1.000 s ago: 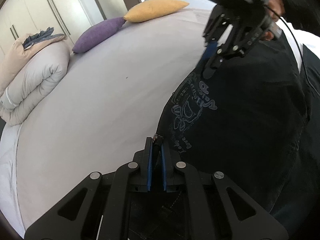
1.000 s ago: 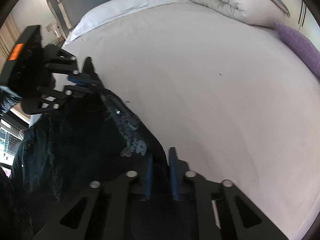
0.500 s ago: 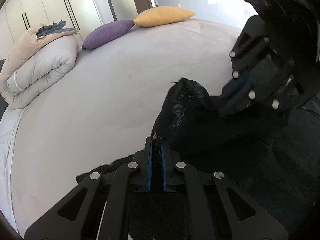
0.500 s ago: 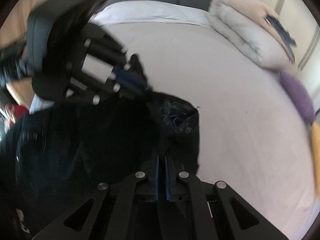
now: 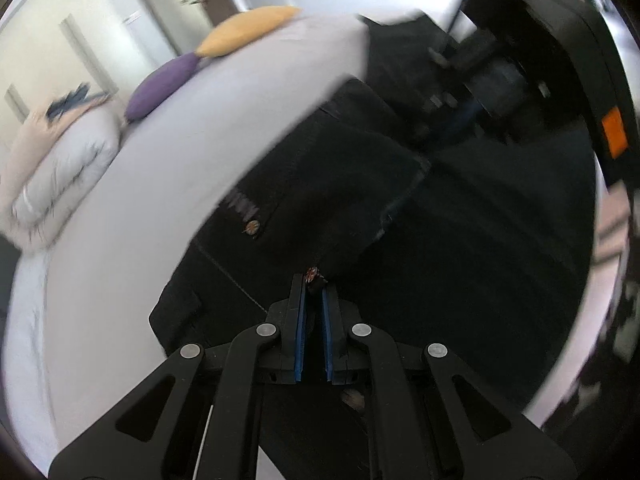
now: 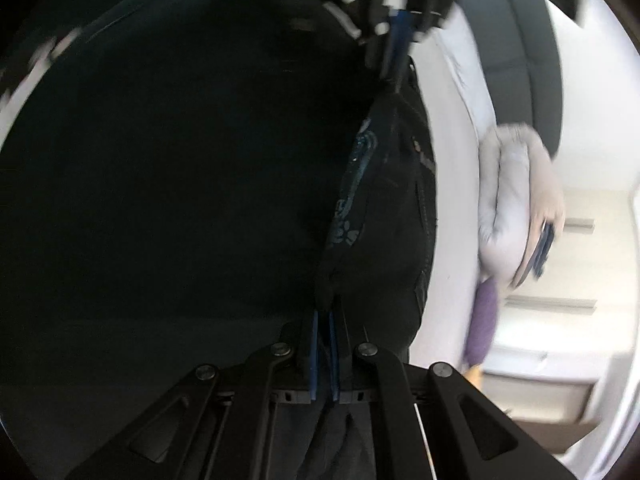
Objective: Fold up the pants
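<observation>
- Pants (image 5: 460, 220): dark denim, lying on the pale bed (image 5: 160, 200) near its edge, with one layer doubled over another; a metal button (image 5: 253, 226) and a seam show on the upper layer.
- Around them: a purple pillow (image 5: 164, 84) and a yellow pillow (image 5: 248, 30) lie at the far side of the bed, and a rolled white quilt (image 5: 60, 176) with a folded dark cloth on top sits to the left; all are well apart from the pants. Cupboard doors stand behind.
- In the way: the right gripper (image 5: 472, 116), blurred, sits over the far part of the pants in the left wrist view; in the right wrist view dark fabric fills most of the frame.
- Direction: the folded edge runs slantwise from the left gripper (image 5: 314, 292) up toward the right gripper; the long axis of the whole garment cannot be told.
- Left gripper: pads pressed together on a corner of the pants.
- Right gripper: pads pinched on a bunched edge of the pants, beside a pale printed strip (image 6: 352, 200).
</observation>
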